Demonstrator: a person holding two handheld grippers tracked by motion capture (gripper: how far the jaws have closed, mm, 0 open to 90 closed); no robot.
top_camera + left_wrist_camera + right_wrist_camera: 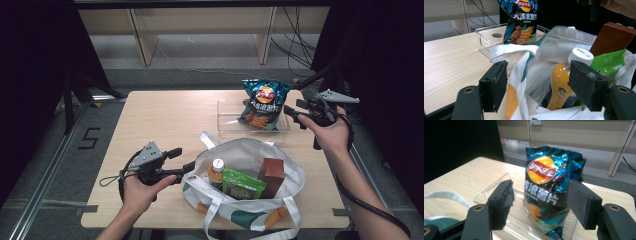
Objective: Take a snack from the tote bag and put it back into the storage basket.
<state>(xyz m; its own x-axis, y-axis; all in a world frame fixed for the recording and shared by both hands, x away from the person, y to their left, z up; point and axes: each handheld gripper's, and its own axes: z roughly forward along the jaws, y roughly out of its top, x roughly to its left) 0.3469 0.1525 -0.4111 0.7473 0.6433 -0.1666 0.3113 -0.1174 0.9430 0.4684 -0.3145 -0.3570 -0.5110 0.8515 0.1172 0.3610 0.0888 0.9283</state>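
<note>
Right gripper (pixel 296 112): we hold it at the table's far right, jaws spread apart with nothing between them, pointed at the chip bag.
Left gripper (pixel 186 159): we hold it at the near left, jaws wide apart and unloaded, just beside the tote's left rim.
Chip bag (pixel 550 187): blue foil, standing upright in the clear tray; in our right gripper view it sits ahead of the gap between the jaws, untouched.
Clear tray (pixel 227 117): shallow plastic, on the far right part of the table, beyond the tote.
Tote bag (pixel 287 172): white cloth with green and orange print, mouth open, at the near edge.
Juice bottle (pixel 564 82): orange, white cap, upright inside the tote.
Green packet (pixel 242 184): inside the tote, beside the bottle.
Brown box (pixel 272 175): upright inside the tote, right of the packet.
Table (pixel 160 117): light wood.
</note>
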